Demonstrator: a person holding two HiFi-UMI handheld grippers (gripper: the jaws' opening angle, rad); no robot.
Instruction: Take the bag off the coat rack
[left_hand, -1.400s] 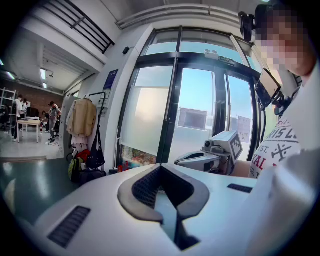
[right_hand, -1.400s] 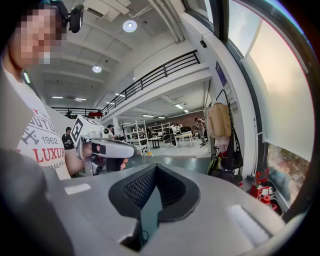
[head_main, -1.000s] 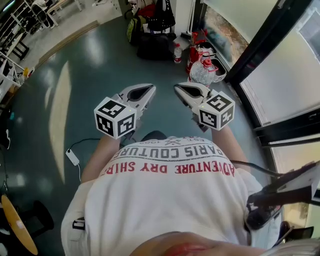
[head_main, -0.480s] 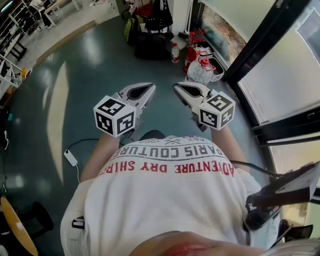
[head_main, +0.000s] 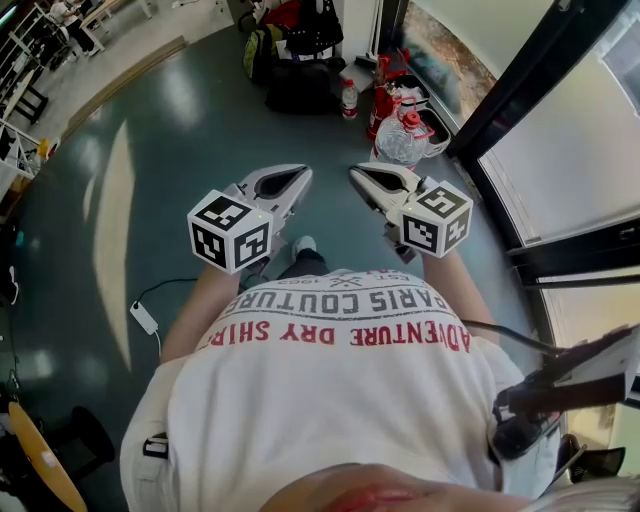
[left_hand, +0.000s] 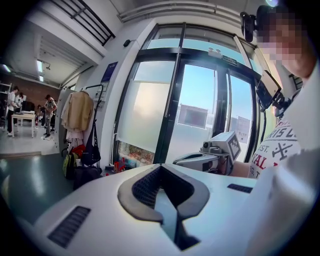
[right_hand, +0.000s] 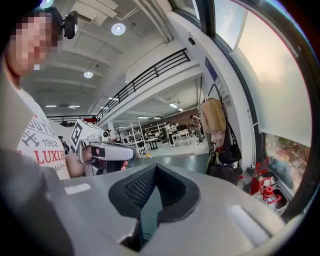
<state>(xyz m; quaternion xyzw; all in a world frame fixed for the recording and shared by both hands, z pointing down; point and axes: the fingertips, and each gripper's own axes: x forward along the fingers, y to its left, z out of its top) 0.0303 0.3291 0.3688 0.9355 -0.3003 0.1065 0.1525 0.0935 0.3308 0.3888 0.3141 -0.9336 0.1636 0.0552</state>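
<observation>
Both left gripper (head_main: 298, 176) and right gripper (head_main: 357, 176) sit closed.

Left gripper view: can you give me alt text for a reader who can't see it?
The left gripper, tongs shut and empty, fills the foreground; at far left, beside tall glass doors, a coat rack holds a beige coat and a dark bag. The right gripper shows at right.

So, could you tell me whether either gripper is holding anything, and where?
Nothing is held: left gripper and right gripper are shut and empty; the bag hangs on the coat rack.
</observation>
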